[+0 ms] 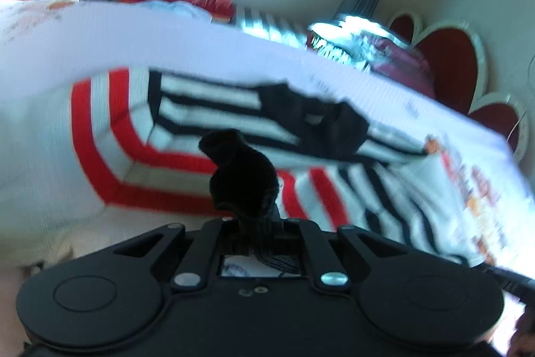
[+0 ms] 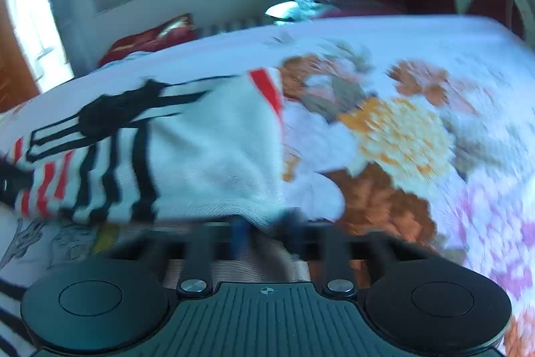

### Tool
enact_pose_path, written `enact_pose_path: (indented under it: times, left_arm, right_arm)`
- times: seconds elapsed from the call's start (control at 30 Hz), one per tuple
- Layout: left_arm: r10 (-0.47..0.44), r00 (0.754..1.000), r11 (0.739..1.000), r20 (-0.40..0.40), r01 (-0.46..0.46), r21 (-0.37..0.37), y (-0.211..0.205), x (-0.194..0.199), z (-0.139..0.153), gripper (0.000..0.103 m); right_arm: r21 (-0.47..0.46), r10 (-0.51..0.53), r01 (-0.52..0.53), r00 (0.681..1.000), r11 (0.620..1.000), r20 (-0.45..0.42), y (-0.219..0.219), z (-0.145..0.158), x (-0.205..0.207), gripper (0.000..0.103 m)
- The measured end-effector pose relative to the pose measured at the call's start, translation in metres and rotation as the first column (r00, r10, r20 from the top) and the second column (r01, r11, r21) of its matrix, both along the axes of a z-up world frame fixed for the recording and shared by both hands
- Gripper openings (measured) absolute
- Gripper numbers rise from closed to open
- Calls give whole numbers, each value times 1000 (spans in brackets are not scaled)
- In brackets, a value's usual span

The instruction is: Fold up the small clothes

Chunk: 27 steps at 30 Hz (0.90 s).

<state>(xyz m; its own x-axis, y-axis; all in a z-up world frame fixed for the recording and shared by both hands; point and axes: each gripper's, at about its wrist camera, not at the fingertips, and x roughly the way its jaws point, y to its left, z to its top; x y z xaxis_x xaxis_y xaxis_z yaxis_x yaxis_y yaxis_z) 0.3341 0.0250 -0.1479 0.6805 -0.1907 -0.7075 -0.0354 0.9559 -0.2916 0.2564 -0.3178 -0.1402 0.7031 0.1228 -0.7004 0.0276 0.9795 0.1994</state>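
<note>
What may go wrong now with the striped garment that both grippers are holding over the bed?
1. The left gripper pinches only the black trim of the striped garment; this small hold could slip out.
2. The right gripper grips the white hem at the very edge, and both views are blurred by motion, so a fast pull may free it.
3. The red-striped part is already doubled under; the fold may land crooked on the floral bedsheet.

Striped garment (image 1: 234,122) on bedspread (image 2: 401,129), headboard (image 1: 451,56) behind.

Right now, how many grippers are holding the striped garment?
2. The left gripper pinches its black trim; the right gripper seems to grip the white edge of the striped garment, though blur hides its fingers.
</note>
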Motion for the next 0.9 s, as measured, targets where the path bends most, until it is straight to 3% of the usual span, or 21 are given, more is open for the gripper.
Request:
enact_pose_path:
  times: [0.07, 0.13, 0.2, 0.27, 0.3, 0.37, 0.47, 0.6, 0.77, 0.83, 0.9]
  left_arm:
    - [0, 1000, 1000, -8, 0, 2, -3, -1, -7, 7]
    - [1, 1000, 1000, -3, -1, 31, -6, -2, -7, 11]
    - [2, 1000, 998, -2, -2, 65, -6, -3, -4, 23]
    - [18, 1000, 994, 2, -18, 106, 0, -11, -2, 33]
    - [40, 999, 993, 5, -40, 113, 5, -17, 2, 46]
    - [101, 994, 987, 34, -104, 120, 17, -30, 7, 56]
    - [112, 991, 987, 76, -120, 106, 24, -42, 19, 56]
    - [16, 994, 996, 105, -26, 90, 4, -32, 28, 56]
    - [-43, 998, 995, 55, 38, 89, -18, -6, 5, 56]
    - [-41, 999, 995, 6, 41, 96, -20, 1, -10, 56]
    - [-45, 999, 993, 21, 42, 113, -20, 0, -18, 56]
  right_arm:
    - [71, -43, 43, 999, 997, 0, -15, -1, -5, 14]
    - [58, -39, 40, 999, 997, -25, -16, -5, -8, 14]
    - [28, -12, 13, 1000, 1000, -26, -11, -2, -14, 14]
    - [48, 0, 2, 999, 999, -46, -16, 3, -19, 14]
    - [64, 7, -4, 999, 998, -53, -19, 6, -24, 14]
    - [102, 14, -10, 999, 995, -36, -28, 15, -33, 15]
    - [132, 3, -5, 1000, 991, 11, -37, 28, -31, 15]
    - [167, 1, -1, 1000, 986, 0, -41, 26, 9, 16]
    - [204, 8, 0, 999, 979, -41, -35, 14, 66, 20]
    - [211, 3, 7, 999, 978, -44, -35, 9, 87, 40]
    - [223, -2, 12, 999, 975, -47, -34, 5, 107, 50]
